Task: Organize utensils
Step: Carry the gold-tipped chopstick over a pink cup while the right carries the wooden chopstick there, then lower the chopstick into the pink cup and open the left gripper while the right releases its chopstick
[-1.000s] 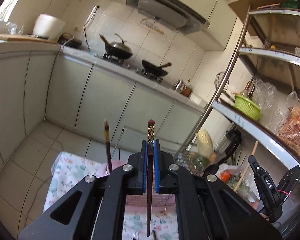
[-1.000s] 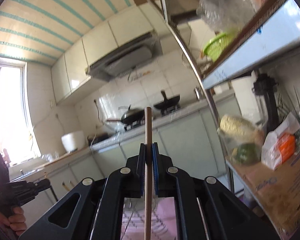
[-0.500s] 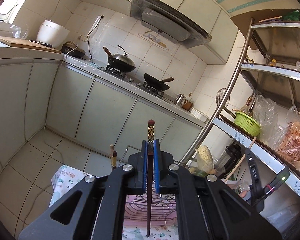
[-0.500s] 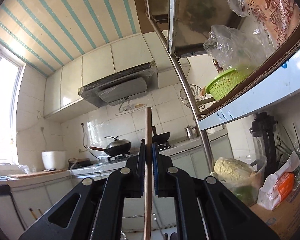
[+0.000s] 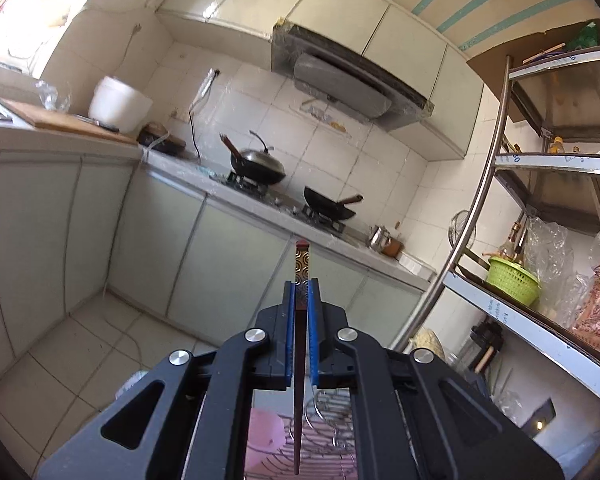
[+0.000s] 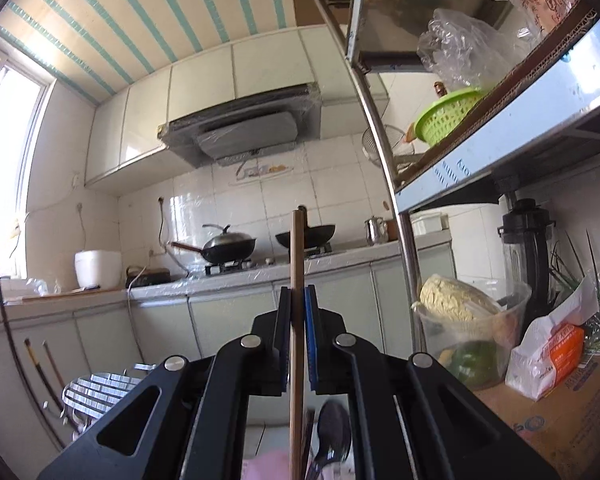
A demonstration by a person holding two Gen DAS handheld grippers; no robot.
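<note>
My left gripper (image 5: pixel 300 292) is shut on a dark brown chopstick (image 5: pixel 299 380) with a gold patterned top, held upright; its tip hangs over a wire rack (image 5: pixel 324 440) on a pink surface. My right gripper (image 6: pixel 298 300) is shut on a plain wooden chopstick (image 6: pixel 297 320), also upright. Below it a dark spoon (image 6: pixel 332 428) and other utensil ends show. Two more chopsticks (image 6: pixel 36 368) stand upright at the left beside a metal rack (image 6: pixel 96 392).
A kitchen counter (image 5: pixel 260 208) with two woks runs along the far wall. A metal shelf unit (image 5: pixel 540 320) with a green basket (image 5: pixel 510 280), bags and a blender stands at the right. A cardboard box (image 6: pixel 560 420) sits at the lower right.
Both grippers have tilted upward and the views have risen. The flowered cloth and the other hand's gripper have left the left wrist view. Both chopsticks stay gripped.
</note>
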